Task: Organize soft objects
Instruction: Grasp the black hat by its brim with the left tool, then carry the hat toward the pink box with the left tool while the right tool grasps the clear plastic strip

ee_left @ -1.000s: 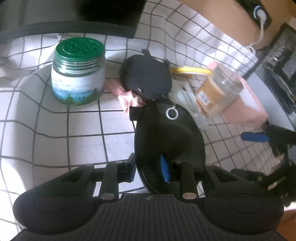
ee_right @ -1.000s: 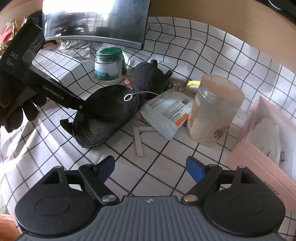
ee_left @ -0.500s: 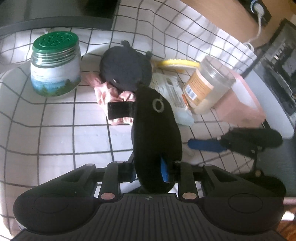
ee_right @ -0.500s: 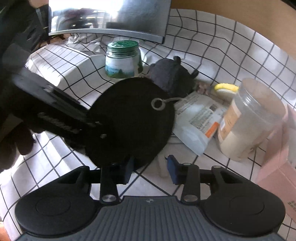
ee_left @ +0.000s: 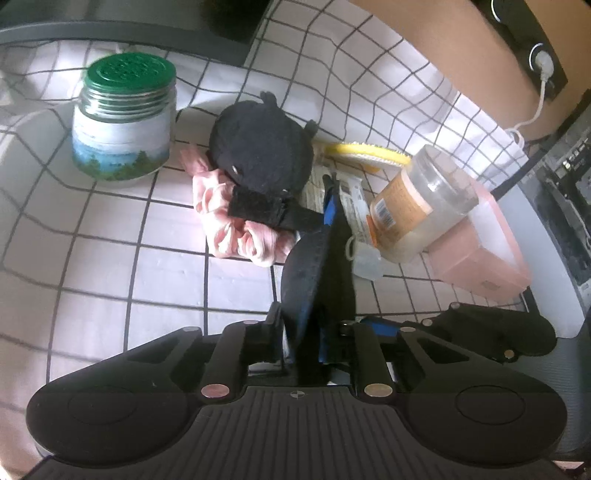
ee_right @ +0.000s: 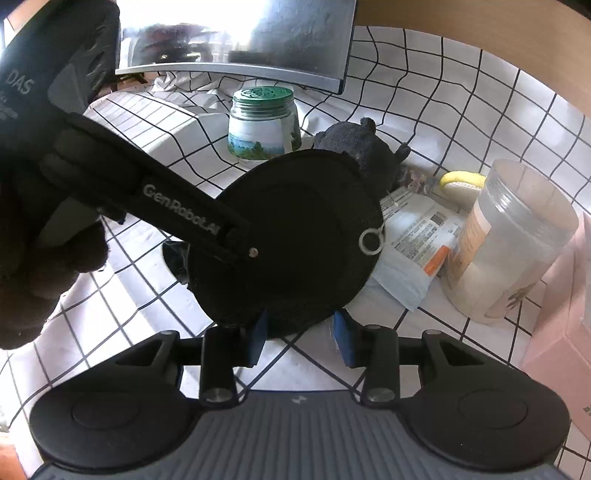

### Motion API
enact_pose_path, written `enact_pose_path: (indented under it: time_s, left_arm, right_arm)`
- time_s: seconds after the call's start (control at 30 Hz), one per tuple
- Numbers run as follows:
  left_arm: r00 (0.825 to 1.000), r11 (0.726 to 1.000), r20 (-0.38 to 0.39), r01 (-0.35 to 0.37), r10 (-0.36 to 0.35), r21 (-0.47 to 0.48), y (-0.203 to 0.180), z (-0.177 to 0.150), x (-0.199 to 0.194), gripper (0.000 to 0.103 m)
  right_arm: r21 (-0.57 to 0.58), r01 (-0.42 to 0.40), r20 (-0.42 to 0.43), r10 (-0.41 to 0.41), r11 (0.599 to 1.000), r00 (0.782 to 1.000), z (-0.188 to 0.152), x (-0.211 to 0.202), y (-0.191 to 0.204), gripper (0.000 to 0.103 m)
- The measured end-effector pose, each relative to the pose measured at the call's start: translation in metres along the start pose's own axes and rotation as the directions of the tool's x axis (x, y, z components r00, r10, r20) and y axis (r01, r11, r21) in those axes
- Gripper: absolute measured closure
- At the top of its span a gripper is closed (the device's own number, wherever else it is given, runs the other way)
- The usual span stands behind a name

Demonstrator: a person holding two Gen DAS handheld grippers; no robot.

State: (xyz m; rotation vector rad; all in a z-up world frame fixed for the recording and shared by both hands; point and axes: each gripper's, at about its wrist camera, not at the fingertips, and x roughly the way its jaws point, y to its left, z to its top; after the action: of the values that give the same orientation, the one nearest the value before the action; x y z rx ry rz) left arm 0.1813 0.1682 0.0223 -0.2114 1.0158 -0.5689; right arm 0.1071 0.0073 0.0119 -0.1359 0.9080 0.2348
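The black pad (ee_right: 291,236) had swung edge-on—left gripper (ee_left: 314,332) clamped it, right gripper (ee_right: 301,332) gaped; light, floppy—best taken at the rim.

Both fisheye views bend strongly at the edges; daylight glares off the monitor (ee_right: 236,33), and the left view is softly blurred.

two jars (ee_left: 123,122) (ee_left: 421,206), one black pouch (ee_right: 291,243), one black plush (ee_left: 264,147), one pink scrunchie (ee_left: 236,229), one pink box (ee_left: 484,247).
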Motion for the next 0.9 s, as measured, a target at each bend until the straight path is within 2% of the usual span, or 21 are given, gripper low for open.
enact_pose_path:
  time_s: [0.07, 0.17, 0.2, 0.27, 0.33, 0.43, 0.63, 0.7, 0.73, 0.77, 0.83, 0.87, 0.9]
  left_arm:
    - [1.000, 1.000, 0.025, -0.017, 0.017, 0.004, -0.004, -0.007, -0.010, 0.085]
    - [0.994, 0.996, 0.067, -0.088, 0.086, 0.026, -0.010, -0.019, -0.027, 0.086]
    - [0.991, 0.994, 0.084, -0.105, 0.102, 0.030, -0.011, -0.022, -0.033, 0.086]
    - [0.985, 0.992, 0.121, -0.126, 0.123, 0.018, -0.011, -0.030, -0.047, 0.086]
    - [0.981, 0.992, 0.144, -0.128, 0.129, -0.015, -0.009, -0.037, -0.059, 0.086]
    - [0.978, 0.990, 0.153, -0.134, 0.140, -0.048, -0.006, -0.045, -0.072, 0.086]
    - [0.968, 0.983, 0.174, -0.169, 0.179, -0.071, -0.005, -0.057, -0.090, 0.086]
    - [0.966, 0.983, 0.186, -0.169, 0.180, -0.076, -0.005, -0.059, -0.097, 0.086]
    - [0.965, 0.983, 0.191, -0.170, 0.181, -0.075, -0.006, -0.060, -0.100, 0.086]
    - [0.964, 0.983, 0.196, -0.169, 0.180, -0.071, -0.006, -0.060, -0.103, 0.086]
    - [0.964, 0.985, 0.202, -0.161, 0.171, -0.069, -0.005, -0.061, -0.107, 0.086]
    - [0.964, 0.985, 0.204, -0.158, 0.170, -0.070, -0.005, -0.061, -0.108, 0.086]
    - [0.964, 0.985, 0.205, -0.156, 0.168, -0.071, -0.004, -0.061, -0.109, 0.086]
  right_arm:
    - [0.008, -0.007, 0.006, 0.007, 1.000, 1.000, -0.001, -0.009, -0.001, 0.063]
    - [0.034, -0.011, 0.050, 0.010, 0.999, 0.999, -0.006, -0.033, -0.010, 0.061]
    - [0.045, -0.006, 0.061, 0.003, 0.999, 0.998, -0.009, -0.039, -0.014, 0.059]
    - [0.075, 0.028, 0.080, -0.034, 0.997, 0.996, -0.016, -0.052, -0.026, 0.048]
    - [0.107, 0.066, 0.085, -0.076, 0.992, 0.994, -0.022, -0.057, -0.037, 0.044]
    - [0.137, 0.078, 0.061, -0.087, 0.987, 0.994, -0.023, -0.050, -0.050, 0.035]
    - [0.114, 0.062, 0.060, -0.069, 0.992, 0.996, -0.009, -0.022, -0.040, 0.034]
    - [0.100, 0.033, 0.056, -0.039, 0.994, 0.998, -0.005, -0.012, -0.032, 0.042]
    - [0.094, 0.030, 0.052, -0.035, 0.995, 0.998, -0.003, -0.006, -0.028, 0.053]
    - [0.093, 0.028, 0.045, -0.033, 0.995, 0.998, -0.001, -0.002, -0.025, 0.058]
    - [0.108, 0.020, 0.023, -0.023, 0.994, 0.999, 0.003, 0.007, -0.023, 0.063]
    - [0.111, 0.017, 0.014, -0.019, 0.994, 1.000, 0.004, 0.010, -0.023, 0.075]
    - [0.108, 0.015, -0.002, -0.015, 0.994, 1.000, 0.005, 0.014, -0.023, 0.079]
